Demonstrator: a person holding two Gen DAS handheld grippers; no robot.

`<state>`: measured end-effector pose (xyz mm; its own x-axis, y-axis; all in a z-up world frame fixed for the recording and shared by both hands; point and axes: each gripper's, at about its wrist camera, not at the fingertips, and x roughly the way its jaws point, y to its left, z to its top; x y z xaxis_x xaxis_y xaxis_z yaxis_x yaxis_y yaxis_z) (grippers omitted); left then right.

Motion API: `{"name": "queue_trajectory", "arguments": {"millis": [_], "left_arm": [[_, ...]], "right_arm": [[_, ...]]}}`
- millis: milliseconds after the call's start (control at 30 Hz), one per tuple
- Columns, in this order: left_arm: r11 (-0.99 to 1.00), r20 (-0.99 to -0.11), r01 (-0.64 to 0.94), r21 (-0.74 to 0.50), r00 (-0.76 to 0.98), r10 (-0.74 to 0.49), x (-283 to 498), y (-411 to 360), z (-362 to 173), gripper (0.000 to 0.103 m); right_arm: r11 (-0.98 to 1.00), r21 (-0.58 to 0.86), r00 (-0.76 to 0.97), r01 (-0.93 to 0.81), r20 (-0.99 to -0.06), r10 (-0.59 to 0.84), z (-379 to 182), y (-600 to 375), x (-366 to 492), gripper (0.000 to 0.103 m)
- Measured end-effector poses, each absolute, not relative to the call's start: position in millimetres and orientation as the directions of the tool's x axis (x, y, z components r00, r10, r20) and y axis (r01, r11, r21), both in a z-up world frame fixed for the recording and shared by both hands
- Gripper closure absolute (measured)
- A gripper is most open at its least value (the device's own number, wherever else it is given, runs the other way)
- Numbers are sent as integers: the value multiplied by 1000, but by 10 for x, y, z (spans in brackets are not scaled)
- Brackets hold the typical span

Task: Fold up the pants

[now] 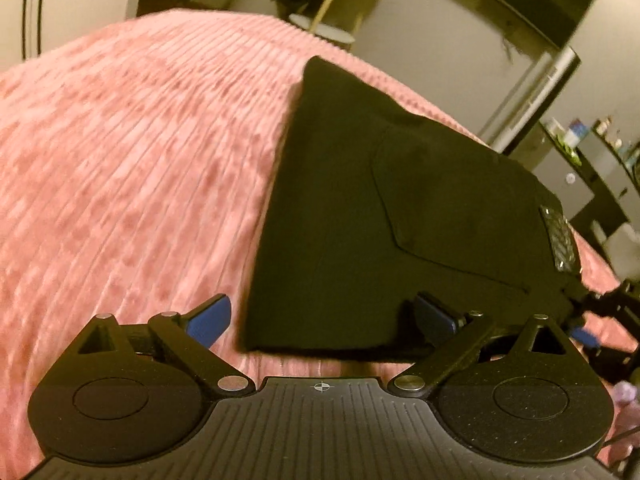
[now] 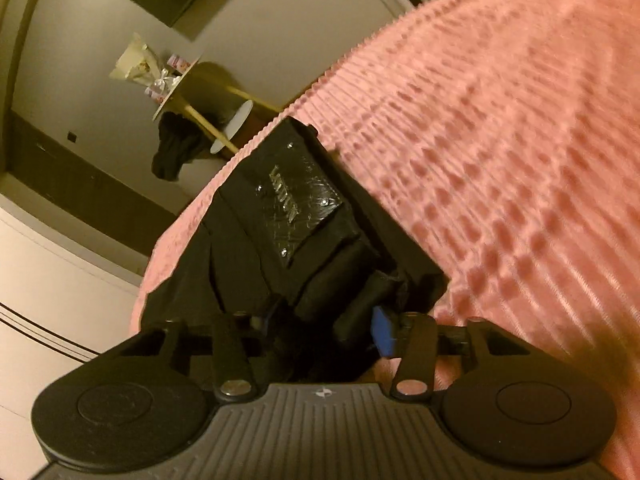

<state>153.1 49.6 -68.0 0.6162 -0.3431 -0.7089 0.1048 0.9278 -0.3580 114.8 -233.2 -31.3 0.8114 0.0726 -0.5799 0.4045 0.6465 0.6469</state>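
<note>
Spreading wide, left gripper [image 1: 322, 320] straddles the near edge of the folded black pants [image 1: 360, 216] on the pink bedspread [image 1: 120, 160], gripping nothing. Right gripper [image 2: 324, 326] looks clamped on a bunched corner; likely best released low so the stack stays square.

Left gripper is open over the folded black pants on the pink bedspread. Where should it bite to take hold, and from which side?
Take the near hem edge of the pants, coming in low from the camera side. That edge lies straight and stacked between the open fingers of the left gripper, one blue pad already off the cloth on the bedspread. The right gripper is clamped at the waistband patch end.
</note>
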Motion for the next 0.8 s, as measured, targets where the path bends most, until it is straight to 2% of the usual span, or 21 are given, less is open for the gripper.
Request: {"name": "queue_trajectory", "arguments": {"millis": [167, 333, 433, 500, 567, 667, 733, 800], "left_arm": [[945, -722, 118, -305, 619, -310, 1518, 427, -700, 1], [949, -733, 97, -298, 614, -293, 1521, 440, -761, 0], [966, -729, 101, -240, 639, -248, 1441, 399, -699, 0], [971, -726, 95, -218, 649, -227, 1370, 386, -645, 0], [971, -728, 105, -214, 646, -230, 1282, 377, -599, 0], [970, -732, 117, -213, 638, -238, 1153, 343, -533, 0], [967, -717, 135, -217, 651, -252, 1040, 318, -469, 0], [961, -704, 164, -221, 656, -274, 937, 287, -415, 0]], "right_arm": [[762, 519, 790, 388, -613, 15, -383, -2230, 1184, 67], [781, 505, 791, 368, -612, 22, -398, -2233, 1146, 67], [813, 448, 778, 372, -628, -10, -300, -2153, 1069, 63], [841, 389, 774, 375, -631, -53, -222, -2057, 972, 58], [855, 338, 754, 393, -651, -89, -176, -1992, 849, 45], [880, 285, 697, 381, -714, -70, -248, -1894, 651, 45], [902, 247, 676, 355, -734, -66, -275, -1769, 481, 40], [921, 212, 673, 327, -736, -69, -211, -1588, 321, 25]]}}
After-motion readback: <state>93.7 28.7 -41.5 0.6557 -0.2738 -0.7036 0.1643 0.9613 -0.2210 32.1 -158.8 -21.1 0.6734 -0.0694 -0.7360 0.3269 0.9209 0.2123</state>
